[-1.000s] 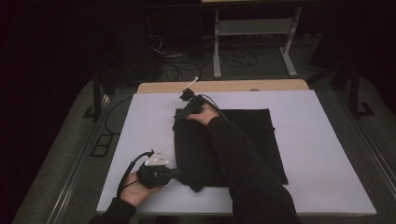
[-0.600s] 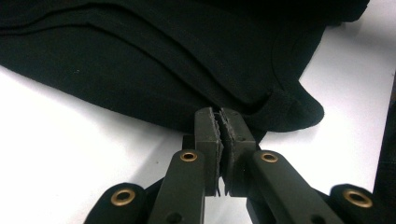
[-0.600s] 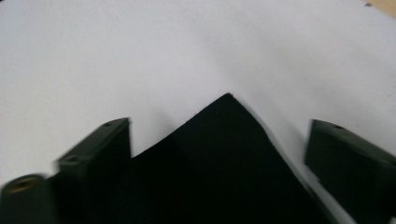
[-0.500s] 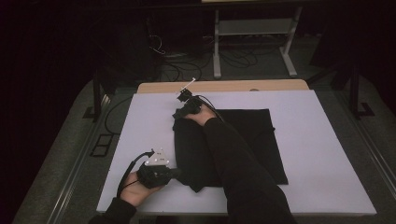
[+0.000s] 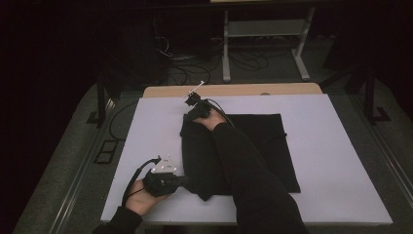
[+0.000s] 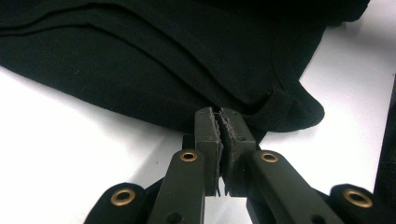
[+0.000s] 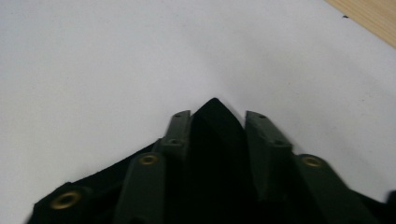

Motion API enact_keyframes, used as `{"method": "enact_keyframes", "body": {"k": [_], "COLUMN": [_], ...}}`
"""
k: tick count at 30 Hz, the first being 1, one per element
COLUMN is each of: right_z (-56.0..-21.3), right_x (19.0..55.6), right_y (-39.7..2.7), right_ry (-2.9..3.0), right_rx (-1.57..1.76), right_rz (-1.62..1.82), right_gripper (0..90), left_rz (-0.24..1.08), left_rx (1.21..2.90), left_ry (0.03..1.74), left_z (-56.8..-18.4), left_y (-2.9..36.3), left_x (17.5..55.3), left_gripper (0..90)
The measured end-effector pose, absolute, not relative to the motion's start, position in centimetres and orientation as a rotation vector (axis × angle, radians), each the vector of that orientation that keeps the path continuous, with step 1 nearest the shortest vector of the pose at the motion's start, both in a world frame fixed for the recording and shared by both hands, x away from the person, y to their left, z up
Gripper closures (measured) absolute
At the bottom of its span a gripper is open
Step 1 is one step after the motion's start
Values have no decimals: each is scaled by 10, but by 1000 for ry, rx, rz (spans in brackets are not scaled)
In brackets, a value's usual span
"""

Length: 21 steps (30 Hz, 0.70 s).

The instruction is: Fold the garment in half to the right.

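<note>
Black garment spread on a white table, a gripper at two of its left corners.

The white table point(image 5: 331, 146) carries the black garment point(image 5: 263, 141) at its middle, folded over along its left side. The left gripper point(image 6: 220, 122), near the table's near-left corner, has its jaws pressed together on the garment's near edge. The right gripper point(image 7: 215, 122), toward the far edge, straddles the garment's far-left corner; its jaws have just been closing, the cloth peak between them.
</note>
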State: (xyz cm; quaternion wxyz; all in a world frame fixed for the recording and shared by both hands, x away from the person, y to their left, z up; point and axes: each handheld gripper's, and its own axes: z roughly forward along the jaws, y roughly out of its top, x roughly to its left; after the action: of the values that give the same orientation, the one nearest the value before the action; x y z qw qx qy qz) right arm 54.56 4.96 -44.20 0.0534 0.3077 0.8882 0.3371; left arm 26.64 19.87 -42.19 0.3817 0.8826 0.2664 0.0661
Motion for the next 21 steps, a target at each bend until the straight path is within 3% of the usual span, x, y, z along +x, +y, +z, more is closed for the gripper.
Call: {"method": "enact_keyframes", "body": {"k": [6, 21], "right_z": [-440, -424], "right_x": [545, 536], "right_y": [48, 26], "right_ry": [2733, 2756], "right_rx": [927, 948], "right_rz": [1016, 1038], "right_gripper": [830, 853], "left_rz": [170, 177], "left_rx": [2251, 2233], "left_ry": [678, 678], "left_z": [-421, -418], "left_y": [198, 196], "left_x": [266, 265], "left_gripper": [854, 853]}}
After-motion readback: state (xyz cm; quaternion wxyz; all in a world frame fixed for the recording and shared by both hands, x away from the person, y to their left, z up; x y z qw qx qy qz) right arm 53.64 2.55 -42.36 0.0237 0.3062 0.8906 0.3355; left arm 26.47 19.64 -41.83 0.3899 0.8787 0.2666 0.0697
